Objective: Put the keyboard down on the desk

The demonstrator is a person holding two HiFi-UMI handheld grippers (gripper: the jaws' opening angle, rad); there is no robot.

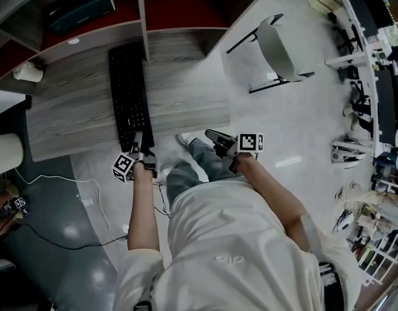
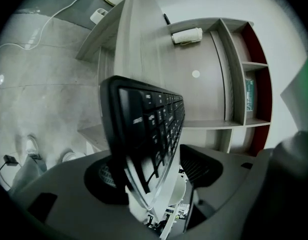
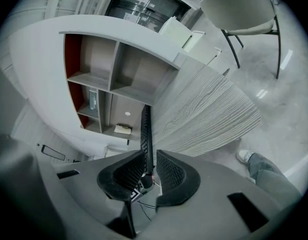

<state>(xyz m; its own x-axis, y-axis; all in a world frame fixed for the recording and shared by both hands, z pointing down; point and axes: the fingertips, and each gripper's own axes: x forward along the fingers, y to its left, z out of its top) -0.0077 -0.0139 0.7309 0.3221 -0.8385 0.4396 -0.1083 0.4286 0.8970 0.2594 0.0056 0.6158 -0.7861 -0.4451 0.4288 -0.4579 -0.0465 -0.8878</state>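
We had the keyboard (image 1: 129, 96) lying lengthwise on the desk (image 1: 76, 115), its near end poking just past the front edge. Our left gripper (image 1: 142, 149) sat round that end with its jaws spread, one pad visibly clear of the keys. Our right gripper (image 1: 213, 138) hung well apart over the floor, jaws slightly parted and empty. To finish cleanly, we judged, the left should back straight off along the keyboard's line without snagging or dragging the overhanging end.

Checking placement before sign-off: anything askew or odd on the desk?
Yes: the keyboard runs front-to-back across the desk, not along its front edge, and its near end juts past that edge between the fingers of the left gripper.
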